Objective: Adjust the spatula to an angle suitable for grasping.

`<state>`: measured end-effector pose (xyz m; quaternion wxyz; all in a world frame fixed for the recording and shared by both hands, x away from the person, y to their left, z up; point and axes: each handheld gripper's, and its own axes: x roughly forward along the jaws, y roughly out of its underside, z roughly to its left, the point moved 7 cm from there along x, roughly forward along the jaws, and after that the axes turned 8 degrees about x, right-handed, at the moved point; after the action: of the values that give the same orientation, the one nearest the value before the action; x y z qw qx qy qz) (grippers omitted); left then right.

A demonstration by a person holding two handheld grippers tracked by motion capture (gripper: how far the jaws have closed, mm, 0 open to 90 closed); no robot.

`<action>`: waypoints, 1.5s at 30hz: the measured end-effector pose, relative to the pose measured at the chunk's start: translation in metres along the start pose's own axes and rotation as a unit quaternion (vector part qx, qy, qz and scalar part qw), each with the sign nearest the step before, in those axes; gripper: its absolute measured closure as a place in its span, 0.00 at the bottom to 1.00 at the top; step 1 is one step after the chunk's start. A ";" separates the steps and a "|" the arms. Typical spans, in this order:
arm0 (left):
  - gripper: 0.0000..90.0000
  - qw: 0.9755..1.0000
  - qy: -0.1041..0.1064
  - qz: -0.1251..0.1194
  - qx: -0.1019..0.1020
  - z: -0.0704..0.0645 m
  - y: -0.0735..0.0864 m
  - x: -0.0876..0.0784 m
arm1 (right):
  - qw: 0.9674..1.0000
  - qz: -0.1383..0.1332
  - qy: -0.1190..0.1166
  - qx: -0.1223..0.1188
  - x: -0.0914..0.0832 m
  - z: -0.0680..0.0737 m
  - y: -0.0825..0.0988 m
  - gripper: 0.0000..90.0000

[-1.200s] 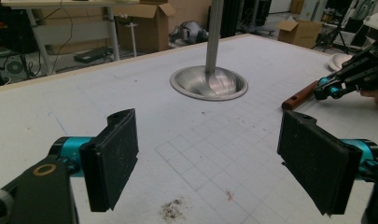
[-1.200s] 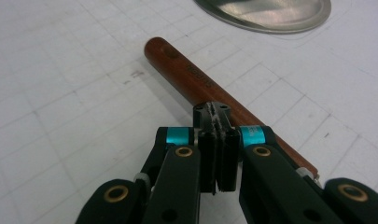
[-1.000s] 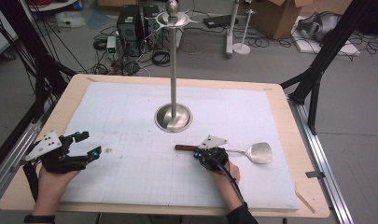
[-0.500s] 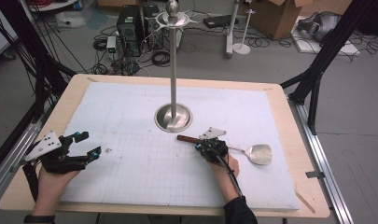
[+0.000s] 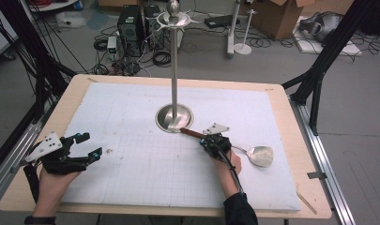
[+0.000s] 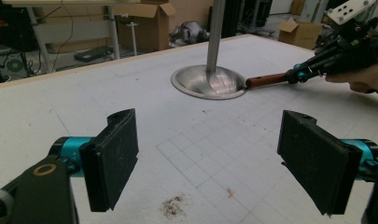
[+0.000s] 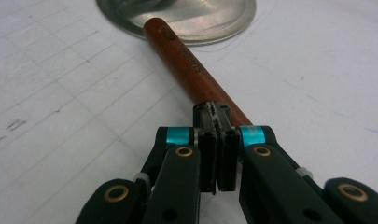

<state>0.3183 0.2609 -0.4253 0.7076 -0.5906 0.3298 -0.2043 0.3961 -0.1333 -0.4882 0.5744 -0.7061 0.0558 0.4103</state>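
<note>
A spatula with a reddish wooden handle (image 5: 190, 133) and a metal blade (image 5: 261, 156) lies across the white mat, right of centre. My right gripper (image 5: 205, 138) is shut on it just behind the handle. In the right gripper view the jaws (image 7: 215, 116) are pressed together, and the handle (image 7: 186, 60) runs ahead until its end meets the stand's round base (image 7: 200, 18). My left gripper (image 5: 91, 144) rests at the mat's left edge, open. Its pads (image 6: 113, 156) stand wide apart with nothing between them. It looks toward the base (image 6: 207, 81) and the handle (image 6: 268, 80).
A tall metal stand (image 5: 174, 70) with hooks at its top rises from a round base (image 5: 165, 119) at the mat's middle. The white gridded mat (image 5: 131, 187) covers a wooden table (image 5: 314, 206). Small dirt specks (image 6: 172, 207) lie near my left gripper.
My right gripper has moved up the table toward the stand. It swung the spatula's handle end up to the edge of the base while the blade stayed about where it was. The left gripper has kept still.
</note>
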 end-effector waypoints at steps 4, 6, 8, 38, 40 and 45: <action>0.23 1.000 0.001 0.000 -0.001 -0.001 0.000 0.001 | 1.000 -0.008 0.002 0.017 0.000 -0.006 -0.001 1.00; 0.23 1.000 0.002 0.001 0.001 -0.001 0.000 0.001 | 1.000 -0.009 0.007 0.016 0.000 -0.007 -0.001 1.00; 0.23 1.000 0.002 0.001 0.000 -0.002 0.000 0.001 | 1.000 -0.008 0.007 0.016 0.001 -0.007 -0.001 1.00; 0.23 1.000 0.011 -0.006 -0.003 -0.006 -0.003 0.004 | 0.996 -0.087 -0.016 0.027 -0.058 -0.025 -0.011 0.90; 0.23 1.000 0.011 -0.005 -0.004 -0.006 -0.002 0.004 | 0.995 -0.100 -0.017 0.023 -0.067 -0.029 -0.010 0.87; 0.23 1.000 0.011 -0.005 -0.004 -0.005 -0.002 0.004 | 0.992 -0.124 -0.031 0.017 -0.087 -0.037 -0.007 0.81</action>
<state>0.3177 0.2539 -0.4252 0.7007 -0.5928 0.3354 -0.2125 0.3622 -0.1964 -0.4267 0.6341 -0.6847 -0.0433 0.3567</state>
